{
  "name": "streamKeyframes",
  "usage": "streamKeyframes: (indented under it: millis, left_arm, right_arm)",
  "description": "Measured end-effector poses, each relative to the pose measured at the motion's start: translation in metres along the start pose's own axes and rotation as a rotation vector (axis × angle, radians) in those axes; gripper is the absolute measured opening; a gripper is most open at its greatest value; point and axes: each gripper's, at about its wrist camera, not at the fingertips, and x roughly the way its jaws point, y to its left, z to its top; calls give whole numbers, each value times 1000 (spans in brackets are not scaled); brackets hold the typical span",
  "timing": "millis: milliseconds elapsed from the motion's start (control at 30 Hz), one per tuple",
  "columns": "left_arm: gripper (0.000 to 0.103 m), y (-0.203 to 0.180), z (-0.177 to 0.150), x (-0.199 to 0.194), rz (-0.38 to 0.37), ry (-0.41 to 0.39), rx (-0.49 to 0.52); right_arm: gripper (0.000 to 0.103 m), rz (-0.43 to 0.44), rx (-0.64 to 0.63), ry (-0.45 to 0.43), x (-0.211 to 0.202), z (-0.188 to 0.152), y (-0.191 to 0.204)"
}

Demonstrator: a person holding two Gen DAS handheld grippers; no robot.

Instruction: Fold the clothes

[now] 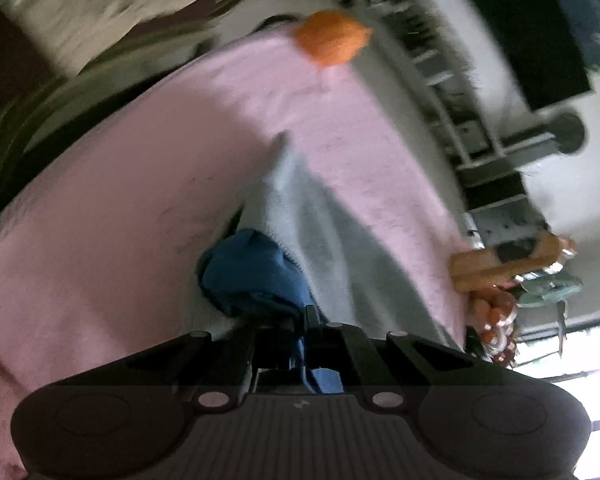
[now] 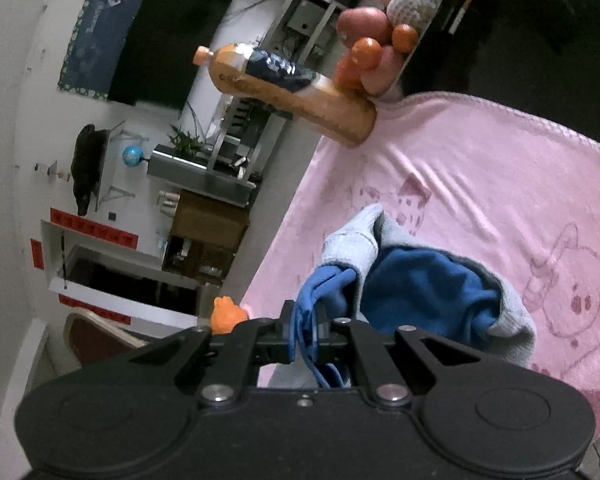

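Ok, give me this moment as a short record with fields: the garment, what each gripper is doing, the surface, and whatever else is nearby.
garment: grey and blue garment, bunched up, not yet folded
left gripper: shut on blue fabric of the garment
right gripper: shut on a blue edge of the garment
surface: pink blanket with cartoon prints, spread under the garment
bottle: orange drink bottle at the blanket's edge
fruit: pile of fruit beside the bottle
other: small orange object at the blanket's far edge, blurred
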Motion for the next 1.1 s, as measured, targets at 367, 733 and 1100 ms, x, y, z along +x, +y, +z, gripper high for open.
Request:
streamKeyframes:
  millis: [367,733,1100]
  left_arm:
    - [22,-3,4,11,54,72,41]
    - [24,-10,0,11,-47,120,18]
    - [27,-7,-3,12,18,123,38]
  right_arm:
    - [7,-16,58,40,8,-7,-39]
    - [7,-3,44,57,8,-8,-38]
    - [7,-6,39,61,7,-9,-38]
